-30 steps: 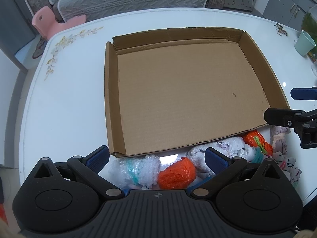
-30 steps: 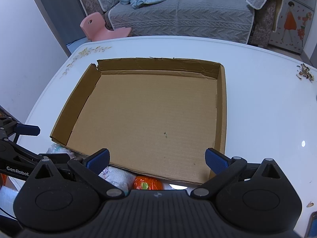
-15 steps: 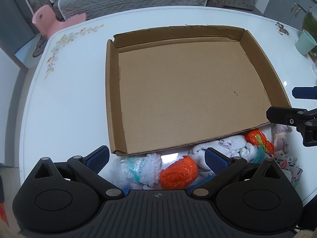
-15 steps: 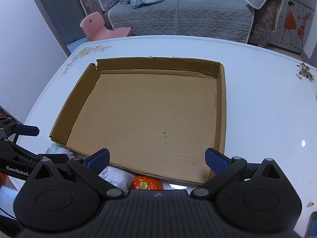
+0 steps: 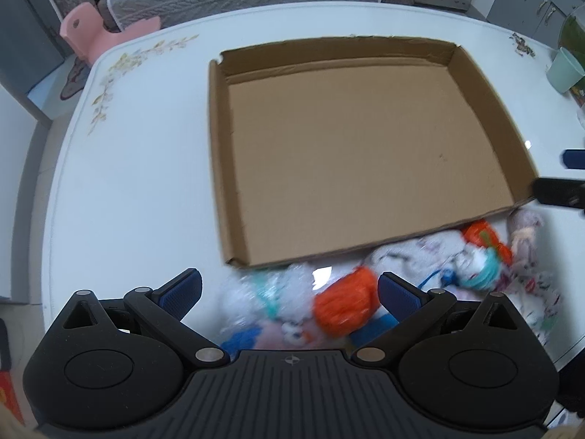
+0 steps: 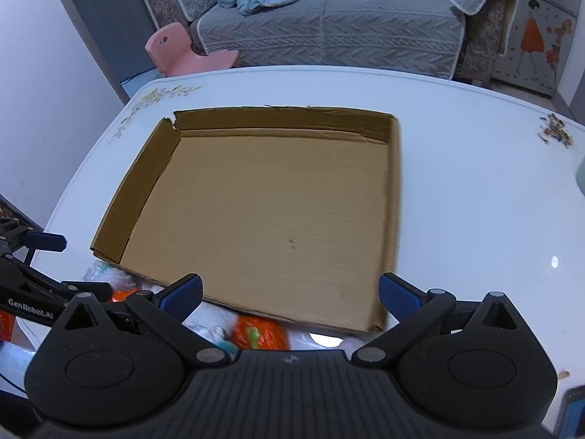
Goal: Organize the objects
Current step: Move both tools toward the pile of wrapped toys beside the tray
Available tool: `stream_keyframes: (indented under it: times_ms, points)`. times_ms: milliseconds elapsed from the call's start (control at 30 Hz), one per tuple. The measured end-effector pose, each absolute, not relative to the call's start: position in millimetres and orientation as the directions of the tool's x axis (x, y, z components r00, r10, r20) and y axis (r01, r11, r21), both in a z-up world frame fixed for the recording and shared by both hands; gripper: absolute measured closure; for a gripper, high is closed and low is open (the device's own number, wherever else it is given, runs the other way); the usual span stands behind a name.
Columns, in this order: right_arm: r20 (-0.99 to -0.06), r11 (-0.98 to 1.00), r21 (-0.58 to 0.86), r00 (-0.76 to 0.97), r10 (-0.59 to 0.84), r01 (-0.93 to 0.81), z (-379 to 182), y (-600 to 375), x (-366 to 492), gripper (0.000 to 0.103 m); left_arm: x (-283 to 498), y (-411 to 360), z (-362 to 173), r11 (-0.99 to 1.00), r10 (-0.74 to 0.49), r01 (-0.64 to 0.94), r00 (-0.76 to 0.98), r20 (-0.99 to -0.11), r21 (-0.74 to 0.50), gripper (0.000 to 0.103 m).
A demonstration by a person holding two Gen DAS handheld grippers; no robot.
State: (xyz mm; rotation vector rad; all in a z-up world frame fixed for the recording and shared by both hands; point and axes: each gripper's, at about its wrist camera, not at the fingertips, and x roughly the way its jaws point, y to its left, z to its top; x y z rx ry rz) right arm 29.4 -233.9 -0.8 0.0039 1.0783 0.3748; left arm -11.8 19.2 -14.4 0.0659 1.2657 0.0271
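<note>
On the white table (image 5: 139, 168): a shallow cardboard tray (image 5: 351, 153) lies flat, its floor bare.
Tray walls: low on the 9, 12 and 3 o'clock sides in the left wrist view; the 6 o'clock edge looks flat, with no raised wall.
Pile of small objects (image 5: 384, 281): spread along the tray's 6 o'clock edge, on the table and outside the tray; blurred in the left wrist view.
Orange bundle (image 5: 345, 301): in the pile, at 6 o'clock from the tray, just inside the left gripper's 3 o'clock finger.
White crinkly bundle (image 5: 270, 289): at 9 o'clock from the orange bundle, with teal patches; details too smeared to tell.
Second orange piece (image 5: 486, 237): at 2 o'clock from the first, close to the tray's near corner.
Left gripper (image 5: 289, 289): claw spread wide, gripping nothing, above the pile.
Right gripper (image 6: 290, 294): claw also wide and bare, over the tray's 6 o'clock edge.
Mint cup (image 5: 565, 73): on the table at 3 o'clock from the tray, well apart from it.
Grey sofa (image 6: 329, 18): beyond the table at 12 o'clock, with loose clothes on it.
Pink stool (image 6: 182, 51): on the floor at 11 o'clock.
</note>
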Motion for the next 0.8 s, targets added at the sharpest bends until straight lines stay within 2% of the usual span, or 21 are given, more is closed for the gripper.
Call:
stream_keyframes:
  times_ms: [267,433,633,800]
  points:
    - [-0.899,0.958,0.172,0.361,0.248,-0.229,-13.2,-265.0,25.2,0.001,-18.6,43.6,-31.7,0.997,0.079,-0.028,0.228,-0.97,0.074,0.001]
    - [-0.943,0.974,0.156,0.27,0.197,-0.166,-38.5,-269.2,29.5,0.001,-16.0,40.3,-40.0,0.996,0.094,-0.021,0.218,-0.971,0.091,0.001]
    - [-0.962,0.979,0.125,0.221,0.16,-0.164,-58.7,-258.3,33.9,0.001,-13.5,34.4,-47.9,0.995,0.102,-0.01,0.23,-0.968,0.102,0.001]
    - [-0.968,0.98,0.107,0.207,0.142,-0.17,-69.3,-249.1,38.5,0.001,-10.0,42.1,-53.0,0.994,0.089,-0.085,0.231,-0.969,0.071,0.001]
